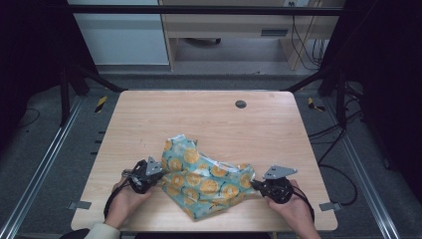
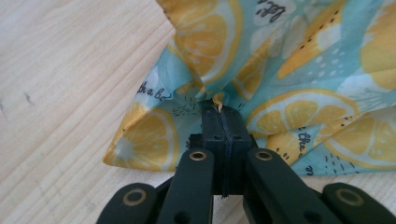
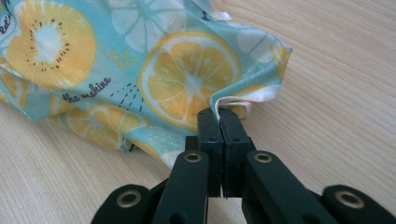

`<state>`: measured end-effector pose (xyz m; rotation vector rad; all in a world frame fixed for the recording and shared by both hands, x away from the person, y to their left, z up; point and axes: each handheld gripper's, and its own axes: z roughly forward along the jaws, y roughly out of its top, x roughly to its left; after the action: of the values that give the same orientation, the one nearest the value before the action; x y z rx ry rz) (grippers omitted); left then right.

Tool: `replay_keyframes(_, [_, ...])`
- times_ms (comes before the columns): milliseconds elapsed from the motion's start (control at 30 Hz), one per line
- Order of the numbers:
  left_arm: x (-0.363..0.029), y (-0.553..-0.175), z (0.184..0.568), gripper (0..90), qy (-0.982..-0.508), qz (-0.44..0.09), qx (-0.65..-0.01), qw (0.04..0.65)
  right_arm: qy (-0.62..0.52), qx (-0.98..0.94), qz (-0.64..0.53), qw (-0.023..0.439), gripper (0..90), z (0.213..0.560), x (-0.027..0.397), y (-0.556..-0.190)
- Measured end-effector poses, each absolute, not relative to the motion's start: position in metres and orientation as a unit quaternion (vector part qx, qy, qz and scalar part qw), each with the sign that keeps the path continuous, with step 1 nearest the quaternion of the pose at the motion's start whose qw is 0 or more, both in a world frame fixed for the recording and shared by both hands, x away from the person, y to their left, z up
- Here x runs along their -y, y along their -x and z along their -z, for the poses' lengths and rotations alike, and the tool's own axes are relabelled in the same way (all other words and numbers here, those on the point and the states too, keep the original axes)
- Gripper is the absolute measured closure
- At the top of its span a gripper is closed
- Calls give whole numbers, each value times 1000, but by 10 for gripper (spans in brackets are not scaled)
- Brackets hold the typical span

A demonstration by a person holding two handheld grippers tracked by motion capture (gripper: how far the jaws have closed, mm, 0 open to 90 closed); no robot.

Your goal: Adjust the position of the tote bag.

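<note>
High view: cloth [image 1: 206, 181] lies crumpled at the near middle of the worktop [image 1: 209, 114]. Left tongs [image 1: 160, 175] at its left edge, right tongs [image 1: 255, 185] at its right; both hands low, forearms coming in from the near side.

Left gripper view: jaws clamped on a small pucker of cloth [image 2: 280, 70]. Thin bite; likely to slip if pulled hard.

Right gripper view: jaws pinched on a folded hem [image 3: 243, 100]. Uneven pulls could bunch the fabric rather than spread it.
</note>
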<state>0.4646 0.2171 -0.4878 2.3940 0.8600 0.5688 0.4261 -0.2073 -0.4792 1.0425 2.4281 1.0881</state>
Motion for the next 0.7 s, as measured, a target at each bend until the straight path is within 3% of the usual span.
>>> replay_keyframes(433, [-222,-464,485,900,-882,-194,-337,266,-361,-837,-389,135,891,478,212,-422])
replay_keyframes(700, [-229,-466,485,900,-881,-216,-348,237,-314,-846,-407,139,890,470,203,-405])
